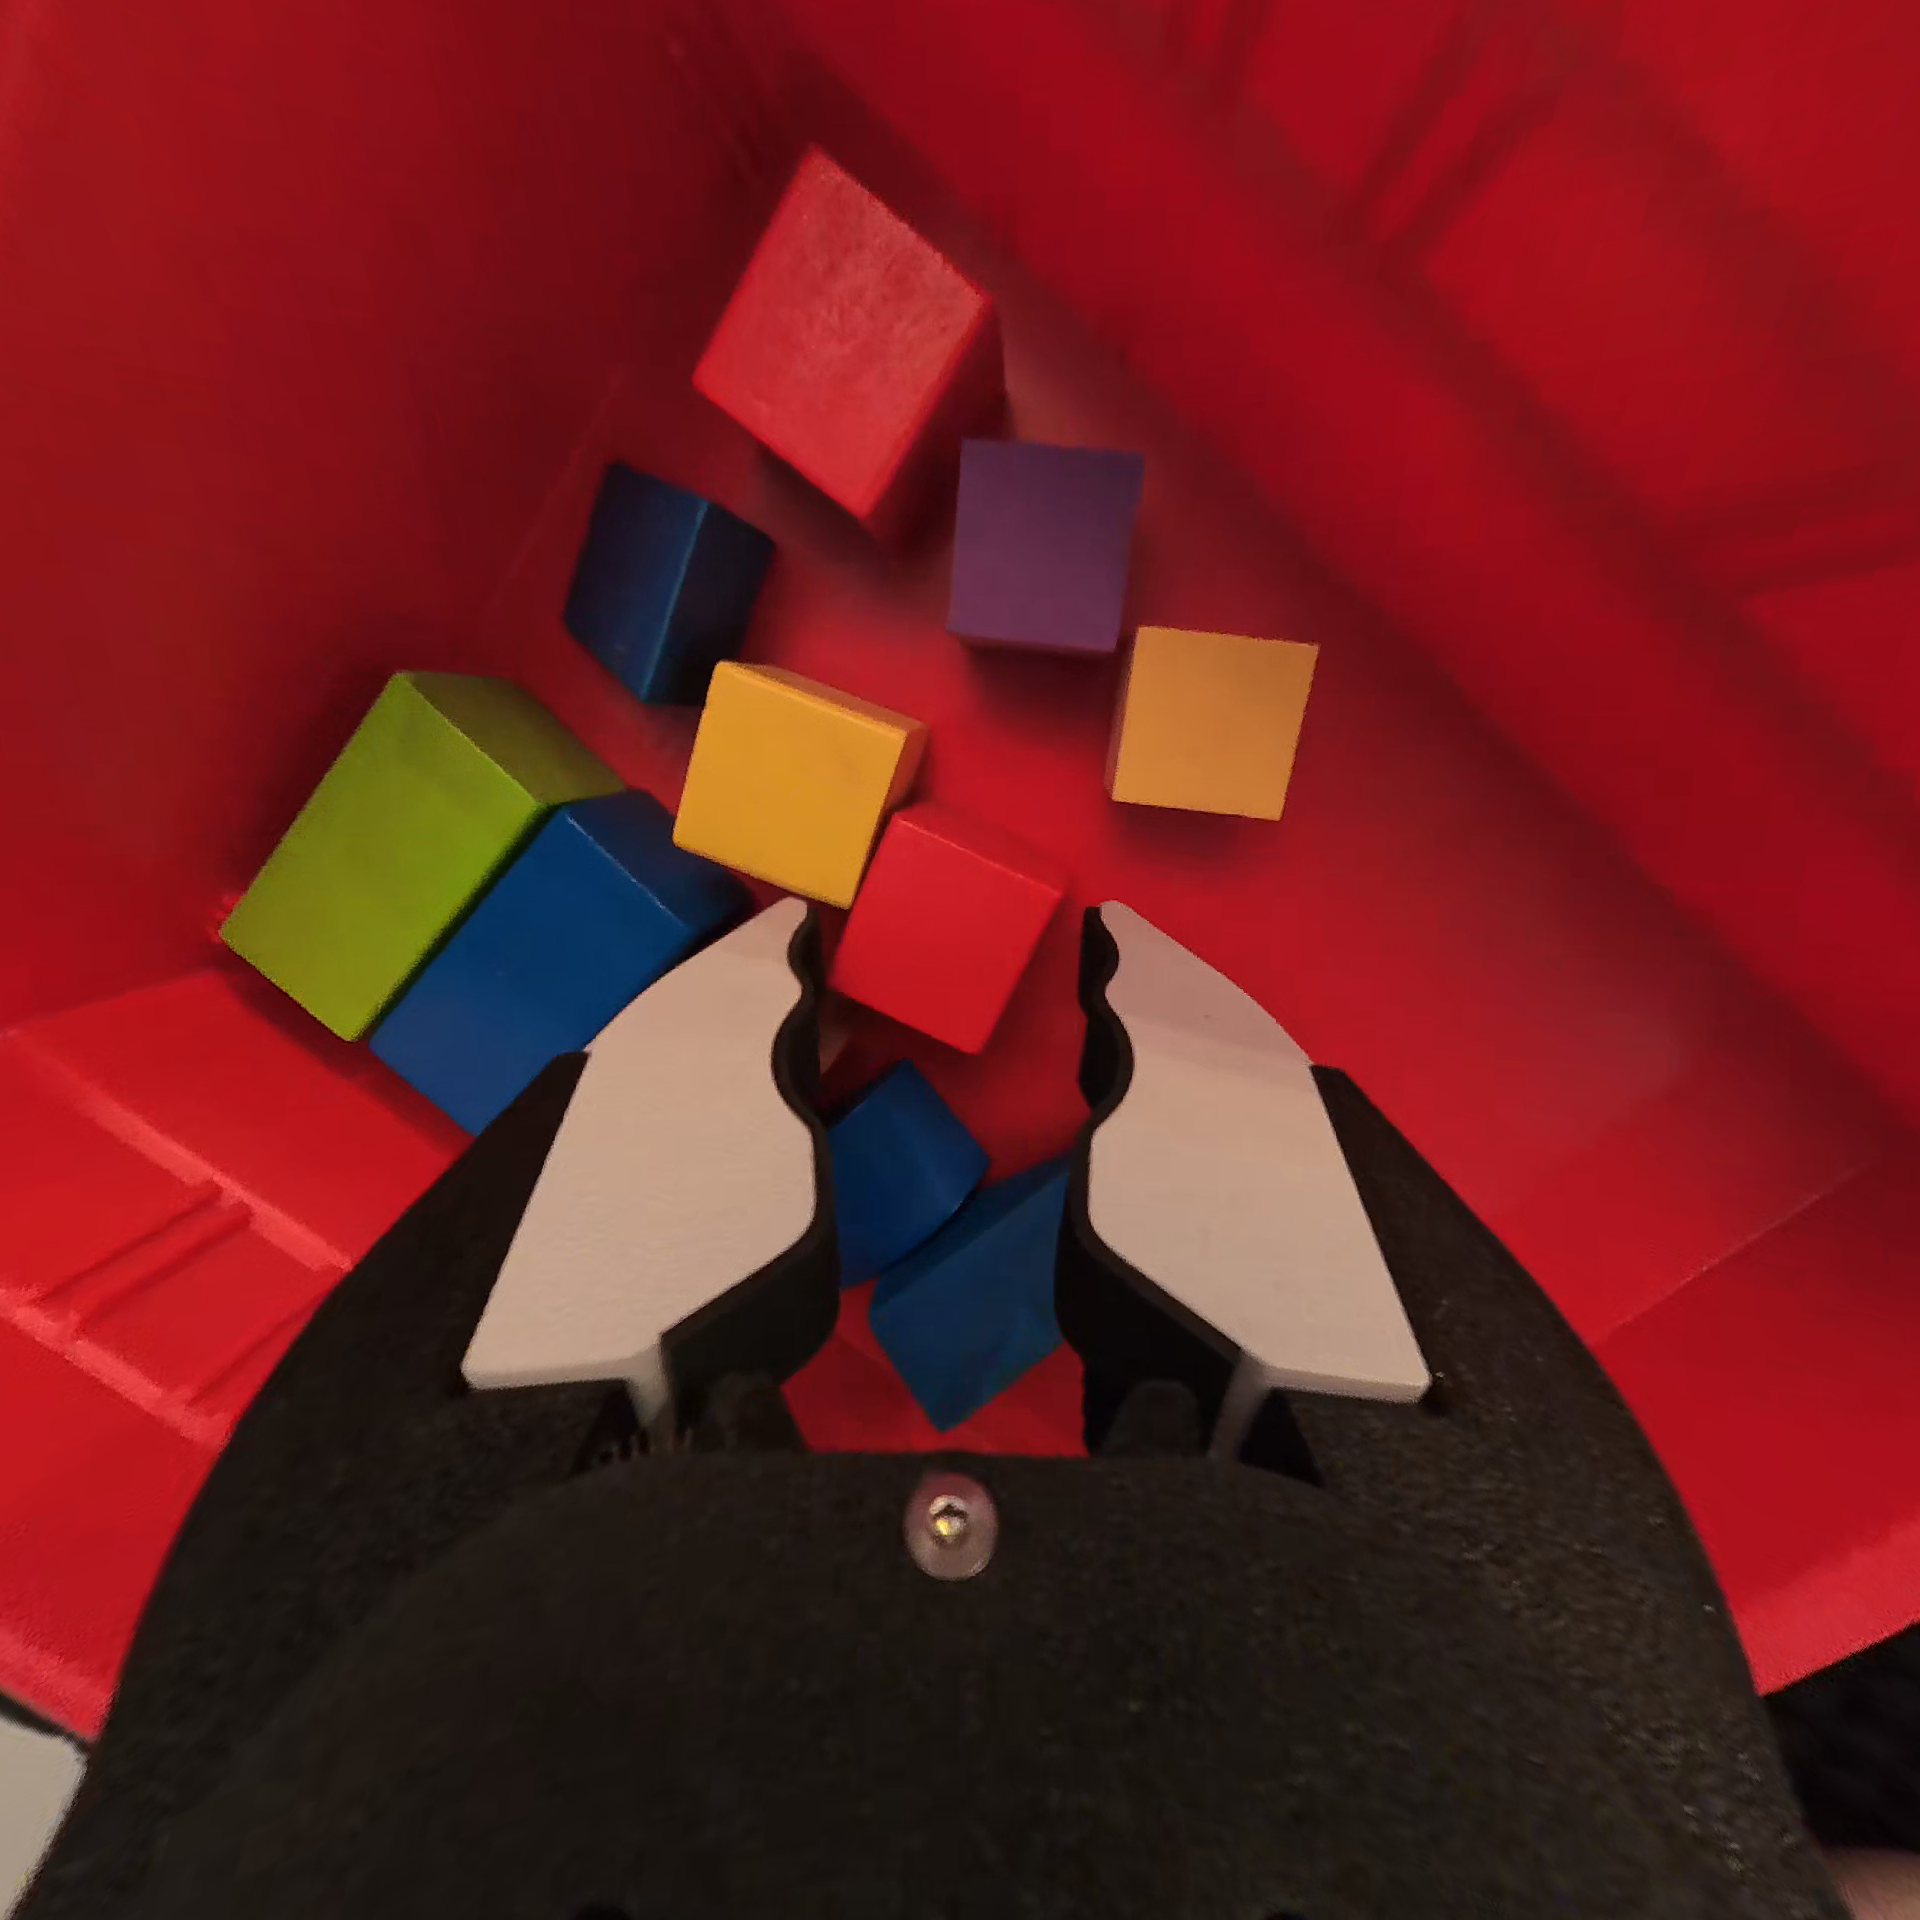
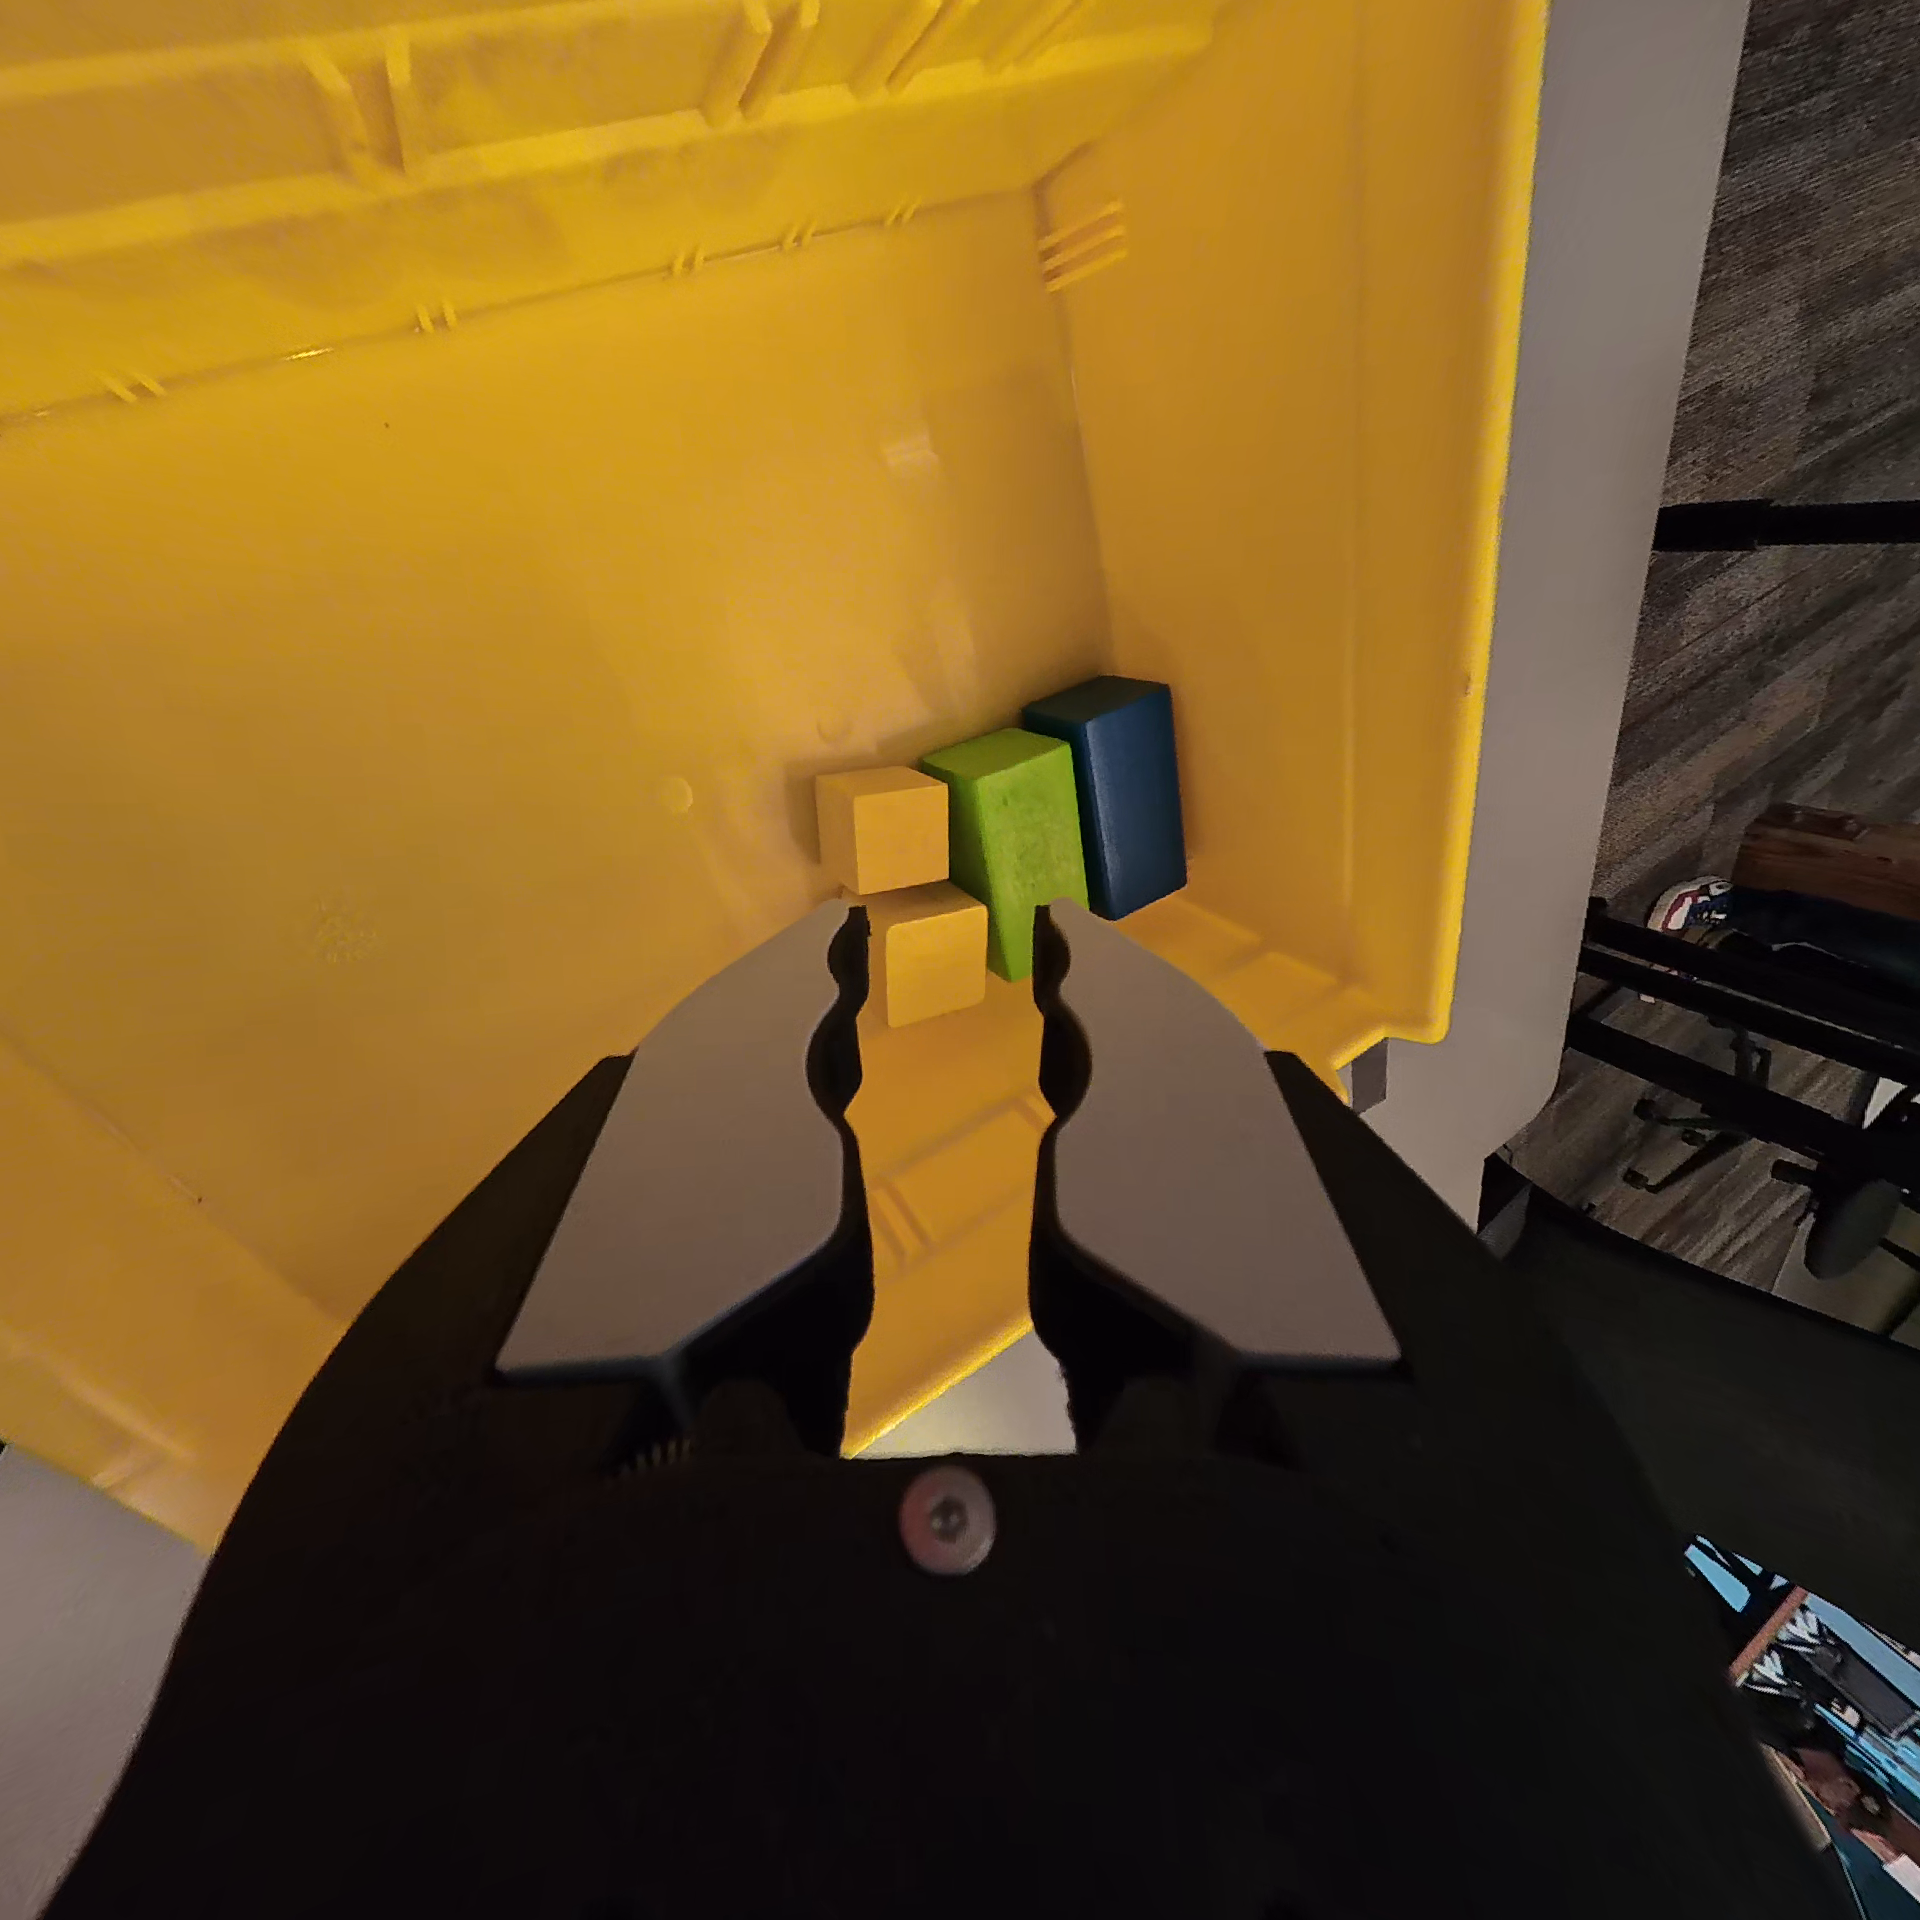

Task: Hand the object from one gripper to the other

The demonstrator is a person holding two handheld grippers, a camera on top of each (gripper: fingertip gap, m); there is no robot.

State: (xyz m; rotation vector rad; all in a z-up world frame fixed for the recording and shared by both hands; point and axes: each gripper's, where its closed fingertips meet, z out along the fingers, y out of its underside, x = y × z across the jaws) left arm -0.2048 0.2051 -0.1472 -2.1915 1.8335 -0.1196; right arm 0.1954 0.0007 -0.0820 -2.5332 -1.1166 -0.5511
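Left gripper [image 1: 945, 914]: jaws apart, holding nothing, poised inside the red plastic bin [image 1: 1558, 520] over loose painted wooden blocks. A small red wooden cube [image 1: 940, 925] lies on the bin floor between the fingertips, apparently the object to be handed over, though the task does not say which.

Risks noted there: a yellow wooden cube [image 1: 790, 779] touches the red cube's corner, and a blue wooden block [image 1: 551, 956] sits just beside the left finger. Closing here may nudge either neighbour or pinch the red cube across its corners, twisting it out.

Right gripper [image 2: 943, 914]: jaws apart, empty, aimed into the yellow plastic bin [image 2: 416, 623]. A small yellow wooden cube [image 2: 933, 966] lies between its tips, touching a second yellow cube [image 2: 881, 840] and a green wooden block [image 2: 1023, 842]; a dark blue wooden block [image 2: 1127, 800] stands next to the bin wall.

Further risk: the grippers work in separate bins, so any handover requires lifting clear first; a weak grip would drop the cube in transit.
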